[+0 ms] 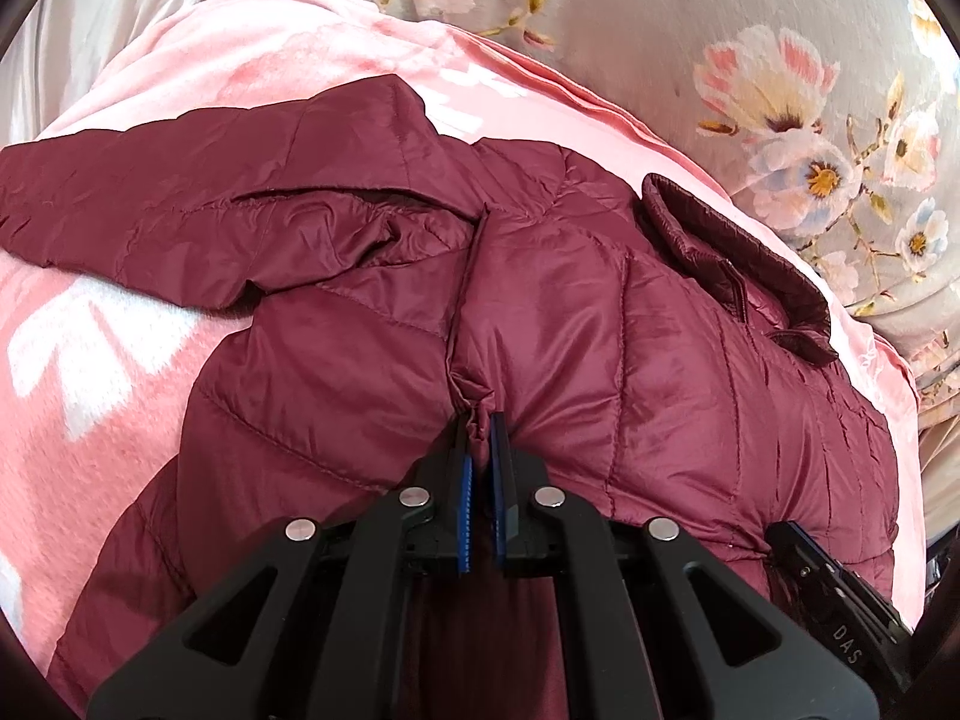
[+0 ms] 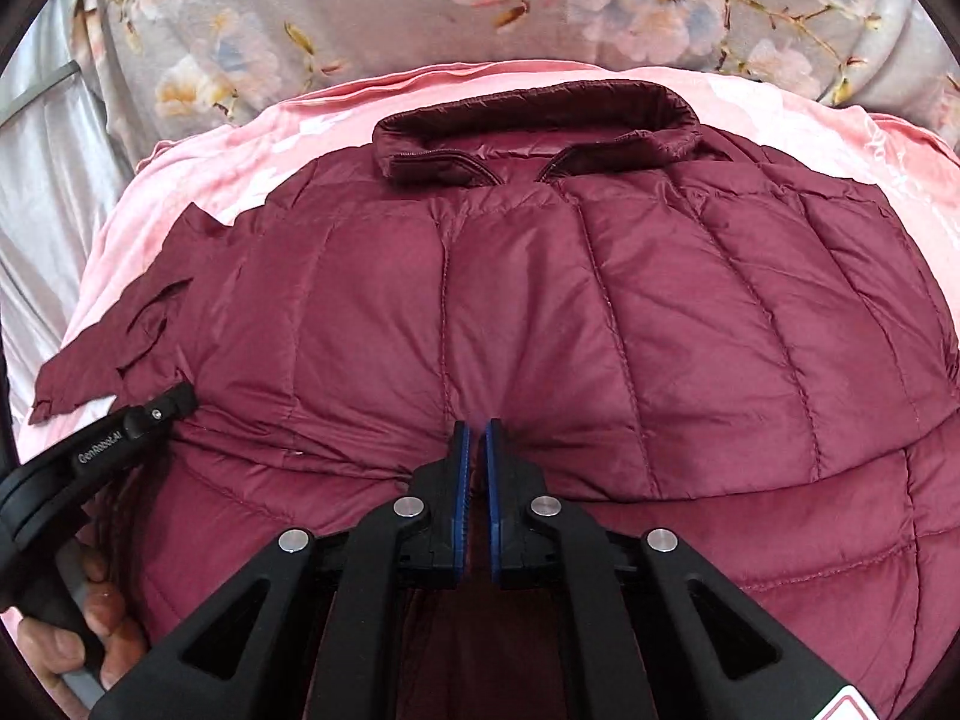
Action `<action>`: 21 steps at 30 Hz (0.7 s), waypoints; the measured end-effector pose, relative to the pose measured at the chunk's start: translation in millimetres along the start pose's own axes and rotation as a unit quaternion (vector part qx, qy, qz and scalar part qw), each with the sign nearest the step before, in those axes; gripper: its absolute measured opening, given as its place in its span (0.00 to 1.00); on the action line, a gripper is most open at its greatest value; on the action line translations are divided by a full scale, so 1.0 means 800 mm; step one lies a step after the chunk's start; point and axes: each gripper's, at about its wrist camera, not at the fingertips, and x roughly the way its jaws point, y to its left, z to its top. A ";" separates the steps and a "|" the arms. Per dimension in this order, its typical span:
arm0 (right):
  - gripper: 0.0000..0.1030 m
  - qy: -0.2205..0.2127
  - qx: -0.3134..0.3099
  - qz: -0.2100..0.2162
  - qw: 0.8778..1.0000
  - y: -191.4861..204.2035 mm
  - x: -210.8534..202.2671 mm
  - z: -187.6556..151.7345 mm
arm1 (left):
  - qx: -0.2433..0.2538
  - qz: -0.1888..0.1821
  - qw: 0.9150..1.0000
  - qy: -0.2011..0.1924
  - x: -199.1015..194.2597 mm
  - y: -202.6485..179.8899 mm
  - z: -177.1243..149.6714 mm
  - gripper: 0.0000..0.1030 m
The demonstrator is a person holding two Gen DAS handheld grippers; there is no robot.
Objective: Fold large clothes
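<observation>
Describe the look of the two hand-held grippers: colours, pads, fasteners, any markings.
Both match: the left hand-held gripper and right hand-held gripper have matte black linkage arms with triangular cut-outs, round silver pivot pins, and blue ribbed pads on the fingers. White lettering shows on the bodies: "DAS" in the left wrist view, "GenRobot.AI" on the left one's side in the right wrist view. A bare hand grips its grey handle; no sleeve visible.

Quilted maroon jacket (image 2: pixel 600 312): thin cloth with satin sheen, stitched in padded panels, puckered where pinched between jaws.
Collar (image 2: pixel 534 144) beyond jaws: darker, glossier.
Pink blanket (image 1: pixel 120 372) under jacket, left of jaws: fuzzy matt fleece.
Floral sheet (image 2: pixel 360 18) farther off: smooth printed cloth.
Left gripper (image 1: pixel 480 426), right gripper (image 2: pixel 474 429): matt black plastic, ribbed blue pads, brushed metal pins.
</observation>
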 end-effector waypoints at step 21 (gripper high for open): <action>0.12 -0.011 -0.018 0.036 0.999 0.051 -0.031 0.009 | -0.043 0.006 0.997 -0.060 -0.104 0.048 0.027 0.67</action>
